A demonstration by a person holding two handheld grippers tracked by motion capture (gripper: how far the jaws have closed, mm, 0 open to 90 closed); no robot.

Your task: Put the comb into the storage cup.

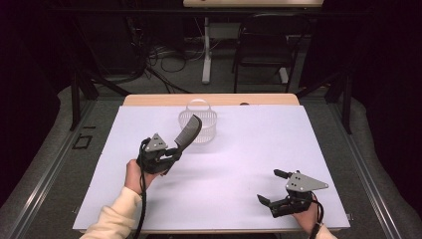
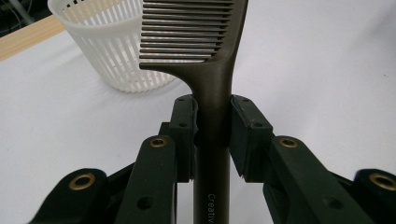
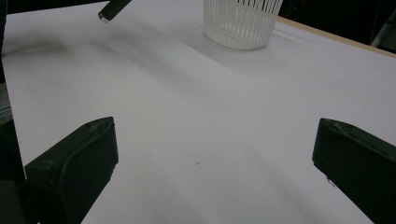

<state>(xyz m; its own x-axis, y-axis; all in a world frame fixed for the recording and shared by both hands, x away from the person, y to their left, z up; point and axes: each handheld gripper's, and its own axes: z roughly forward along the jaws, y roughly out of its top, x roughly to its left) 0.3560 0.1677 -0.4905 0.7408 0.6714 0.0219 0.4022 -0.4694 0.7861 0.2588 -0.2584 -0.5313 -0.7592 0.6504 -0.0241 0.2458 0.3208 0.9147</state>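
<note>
- Comb [image 1: 188,133] is seen in the high view held by its handle in the left gripper [image 1: 171,153], raised toward the white basket [image 1: 198,125], probably for dropping in; the right gripper [image 1: 271,187] is parked near the table [image 1: 239,164] edge
- Left gripper view: jaws are clamped on the handle, teeth beside the basket
- Right gripper view: jaws are spread wide, nothing held

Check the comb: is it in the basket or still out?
Out. The left gripper holds the comb by its handle above the table, teeth end raised near the white basket.
</note>
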